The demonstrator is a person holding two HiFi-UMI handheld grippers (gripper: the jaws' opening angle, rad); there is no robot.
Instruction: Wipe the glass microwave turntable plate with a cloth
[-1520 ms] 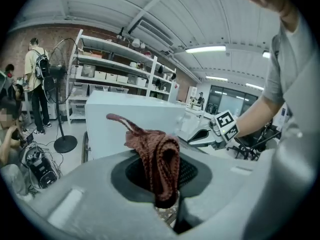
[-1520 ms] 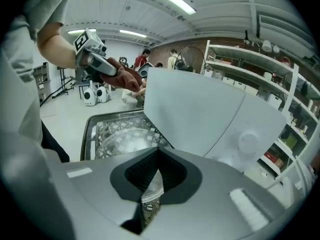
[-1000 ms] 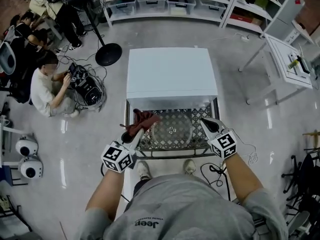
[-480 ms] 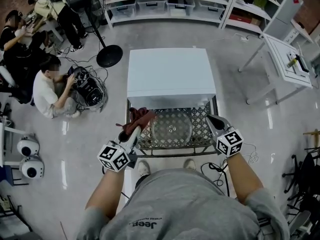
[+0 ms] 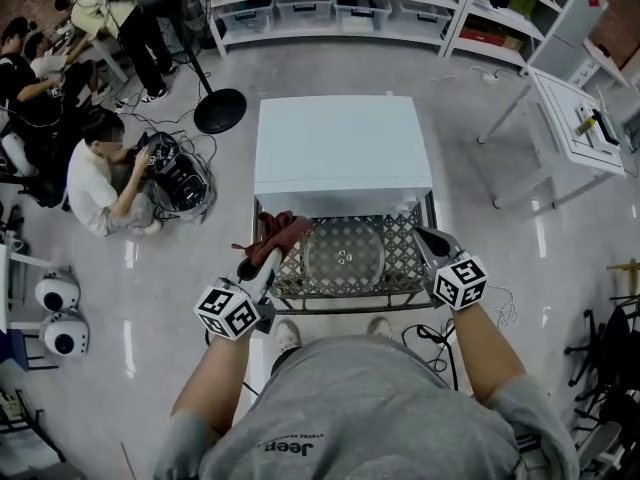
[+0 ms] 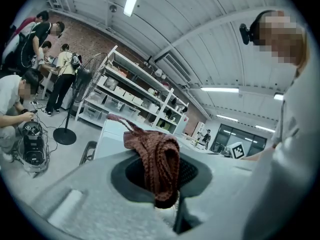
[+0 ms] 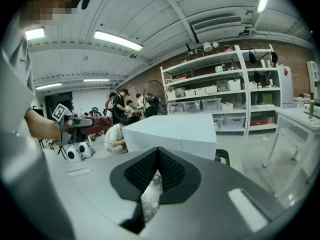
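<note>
The round clear glass turntable plate lies flat in the middle of a metal wire-mesh rack, right in front of a big pale blue-white box.

A reddish-brown knitted cloth hangs bunched over the rack's left rear corner, just beside the plate's left edge. From above it appears clear of the glass, but I cannot tell how high it hangs.

The left gripper has its jaws pinched on the lower end of the cloth, and the left gripper view shows the folded knit standing up out of them. This gripper points forward and slightly inward, with its marker cube back over the rack's front left corner. The bare left forearm reaches out straight from the grey T-shirt sleeve.

The right gripper is at the rack's right edge, well apart from the plate. Its jaws are pressed together with nothing between them. It points forward and a little inward, its own marker cube just behind, and the right forearm is stretched out much like the left.

Both gripper views take in ceiling and shelving, so both grippers are tipped level or upward.
</note>
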